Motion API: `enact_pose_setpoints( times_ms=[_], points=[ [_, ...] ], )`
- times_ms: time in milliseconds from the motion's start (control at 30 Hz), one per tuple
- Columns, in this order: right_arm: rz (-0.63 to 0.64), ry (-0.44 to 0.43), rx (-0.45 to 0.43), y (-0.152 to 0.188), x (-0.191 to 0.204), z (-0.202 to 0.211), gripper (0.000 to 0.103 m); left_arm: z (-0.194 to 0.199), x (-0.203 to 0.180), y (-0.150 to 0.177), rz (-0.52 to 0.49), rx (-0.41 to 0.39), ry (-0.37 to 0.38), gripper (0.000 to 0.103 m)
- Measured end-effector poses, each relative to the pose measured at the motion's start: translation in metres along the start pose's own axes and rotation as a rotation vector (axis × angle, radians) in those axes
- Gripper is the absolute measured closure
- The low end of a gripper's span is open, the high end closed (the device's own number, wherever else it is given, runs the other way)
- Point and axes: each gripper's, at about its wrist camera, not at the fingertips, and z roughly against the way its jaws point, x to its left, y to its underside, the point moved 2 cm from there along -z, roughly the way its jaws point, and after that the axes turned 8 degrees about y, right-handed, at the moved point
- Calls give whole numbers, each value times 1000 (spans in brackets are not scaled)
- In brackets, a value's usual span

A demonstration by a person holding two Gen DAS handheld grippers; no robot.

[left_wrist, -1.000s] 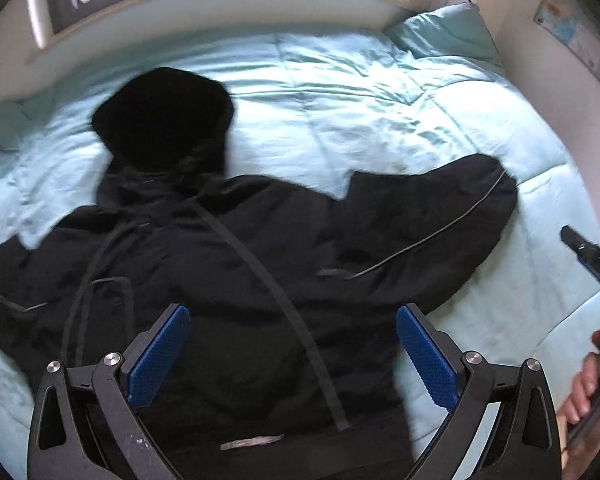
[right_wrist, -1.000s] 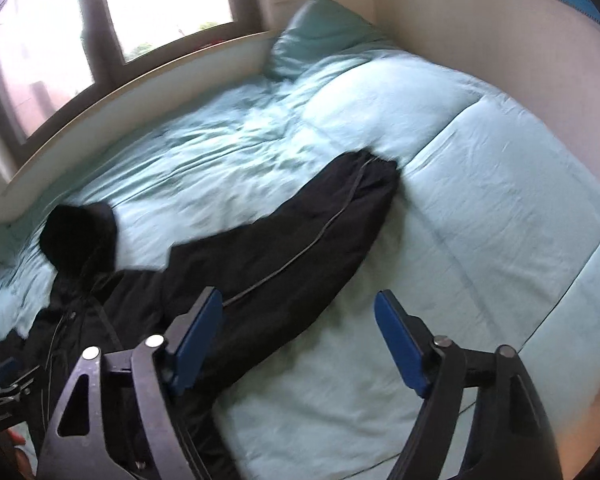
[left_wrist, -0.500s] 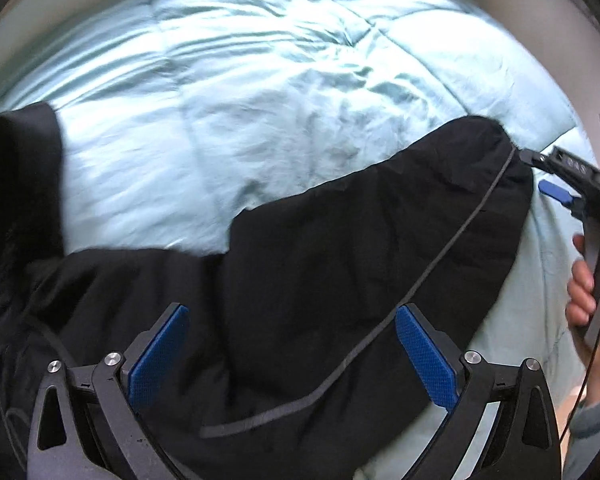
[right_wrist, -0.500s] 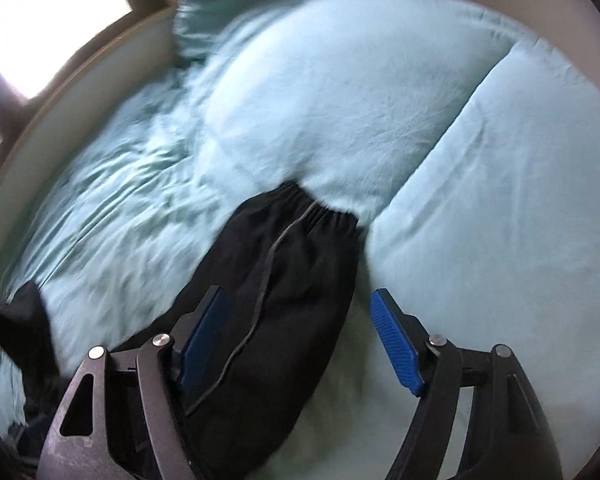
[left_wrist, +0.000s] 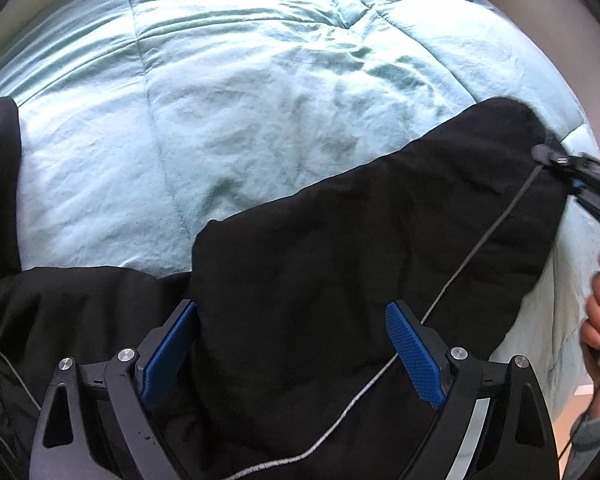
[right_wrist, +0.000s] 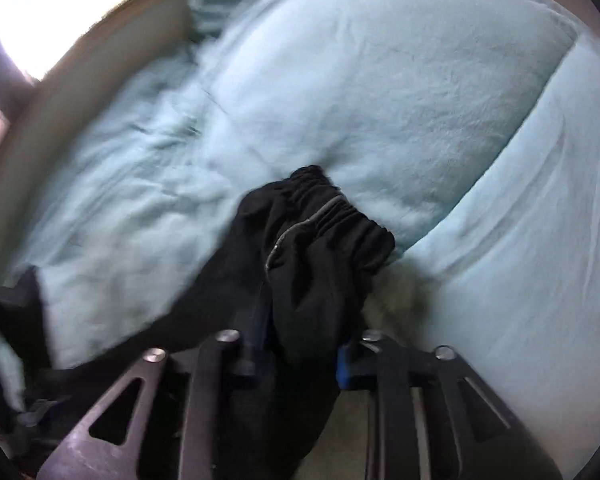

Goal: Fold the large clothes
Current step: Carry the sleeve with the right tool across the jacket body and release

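While my right gripper closes on the sleeve cuff at centre frame, apparently gripping, my left gripper, wide and narrowing over cloth, holds nothing; next, fold the sleeve inward.

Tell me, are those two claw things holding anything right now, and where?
The right gripper is closing on the black jacket's sleeve, just behind its gathered cuff. The left gripper holds nothing, its jaws narrowing over the sleeve's upper part.
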Motion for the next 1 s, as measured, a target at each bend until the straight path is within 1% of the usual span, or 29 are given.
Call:
enact_pose_setpoints(
  times_ms=[100,167,200,267,300,333,367,400,433,467,533,567,600,633,700,733,767,800,933,967,1000],
  points=[
    [-13,31,-97,0,-11,49,80,4,-11,1,-23,-5,39,12],
    [-52,30,-151,2,-29,79,80,-1,-20,1,-53,-3,42,12],
    [-63,30,-158,3,-37,85,80,-10,-27,1,-76,13,37,12],
    [-59,44,-118,10,-50,79,80,-36,-31,0,-96,66,26,12],
    [-55,69,-83,14,-55,68,80,-63,-31,1,-103,124,-14,12],
    [-54,89,-43,18,-59,56,80,-80,-29,2,-108,155,-55,12],
    [-61,107,24,26,-65,33,80,-93,-27,2,-105,160,-82,6],
    [-68,114,61,30,-70,17,80,-99,-26,0,-108,146,-94,1],
    [-82,129,90,34,-76,4,79,-101,-28,-3,-118,138,-102,0],
    [-103,126,107,36,-82,-5,77,-102,-29,-5,-123,140,-107,0],
    [-153,86,130,35,-92,-13,75,-100,-28,-6,-126,141,-101,0],
    [-174,65,138,34,-94,-14,71,-98,-28,-6,-131,134,-96,1],
    [-177,56,139,34,-96,-13,68,-94,-28,-6,-136,125,-86,4],
    [-167,57,137,32,-94,-11,68,-87,-28,-6,-137,117,-73,7],
    [-142,72,146,31,-87,-9,67,-70,-26,-4,-131,100,-41,24],
    [-124,81,138,30,-82,-4,67,-56,-23,-3,-127,84,-21,28],
    [-96,93,117,30,-74,4,71,-42,-19,0,-123,67,-5,31],
    [-63,105,95,32,-67,13,76,-30,-14,2,-123,50,-5,32],
    [152,169,-23,39,-4,61,81,30,16,19,-118,-27,-53,32],
    [233,167,-62,45,25,76,81,46,26,25,-105,-43,-68,33],
    [280,149,-82,53,43,89,82,57,34,30,-94,-53,-81,33]
  ],
)
